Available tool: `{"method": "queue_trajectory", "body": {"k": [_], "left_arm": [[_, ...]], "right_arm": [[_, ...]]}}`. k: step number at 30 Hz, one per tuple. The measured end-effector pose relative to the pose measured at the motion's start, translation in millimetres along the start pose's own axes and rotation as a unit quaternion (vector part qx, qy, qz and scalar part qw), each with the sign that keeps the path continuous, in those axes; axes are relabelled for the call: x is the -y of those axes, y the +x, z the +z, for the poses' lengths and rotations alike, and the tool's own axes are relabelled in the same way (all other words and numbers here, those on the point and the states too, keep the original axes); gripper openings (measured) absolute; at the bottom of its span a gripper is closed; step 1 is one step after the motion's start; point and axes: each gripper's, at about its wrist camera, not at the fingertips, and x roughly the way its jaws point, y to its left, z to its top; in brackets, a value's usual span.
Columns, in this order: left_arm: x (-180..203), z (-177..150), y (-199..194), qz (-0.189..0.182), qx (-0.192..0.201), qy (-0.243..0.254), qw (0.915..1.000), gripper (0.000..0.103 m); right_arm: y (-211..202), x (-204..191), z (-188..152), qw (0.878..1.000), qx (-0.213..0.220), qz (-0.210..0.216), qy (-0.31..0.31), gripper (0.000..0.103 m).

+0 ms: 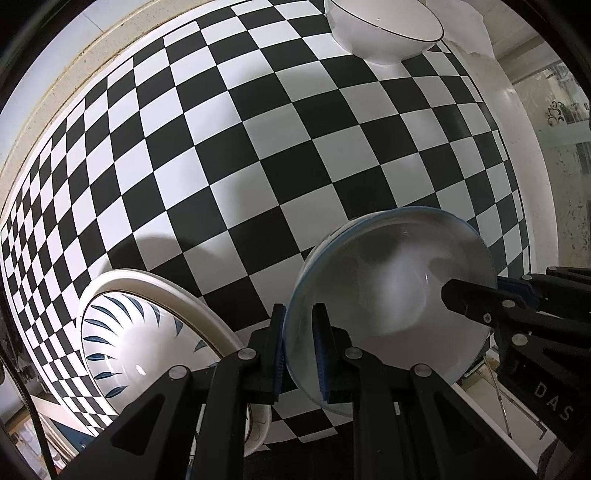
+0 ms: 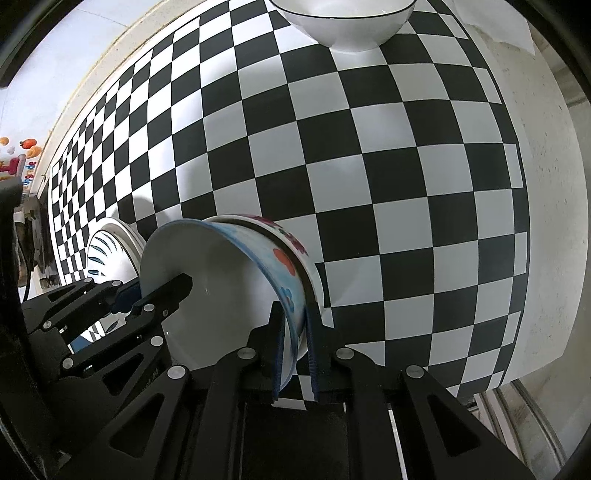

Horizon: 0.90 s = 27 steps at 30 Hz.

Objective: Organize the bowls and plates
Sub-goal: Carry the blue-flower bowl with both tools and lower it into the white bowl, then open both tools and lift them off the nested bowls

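Observation:
Both grippers hold one bowl with a blue rim and painted flowers above the checkered table. My left gripper is shut on its left rim; the bowl's white inside faces the left wrist camera. My right gripper is shut on the right rim, and its finger reaches into the bowl in the left wrist view. A second bowl with purple marks is nested behind it. The left gripper also shows in the right wrist view.
A white bowl with blue leaf strokes sits on a white plate at the near left. A white bowl with a thin black rim stands at the far side, also in the right wrist view. The checkered cloth covers the table.

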Motion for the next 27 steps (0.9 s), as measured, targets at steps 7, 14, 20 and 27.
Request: {"method": "queue_trajectory", "body": {"k": [7, 14, 20, 27], "left_arm": [[2.4, -0.5, 6.8, 0.002, -0.002, 0.01, 1.0, 0.013], [5.0, -1.4, 8.7, 0.006, -0.001, 0.01, 0.9999, 0.013], [-13.8, -3.6, -19.6, -0.008, 0.022, -0.021, 0.9995, 0.013], [-42.6, 53.4, -79.6, -0.037, 0.108, -0.081, 0.9901, 0.028]], "right_arm": [[-3.1, 0.3, -6.2, 1.0, 0.012, -0.021, -0.006, 0.014], [-2.8, 4.2, -7.3, 1.0, 0.012, -0.015, -0.006, 0.014], [-15.2, 13.6, -4.9, 1.0, 0.015, 0.011, 0.001, 0.014], [-71.9, 52.5, 19.9, 0.995, 0.082, 0.055, 0.032, 0.038]]}}
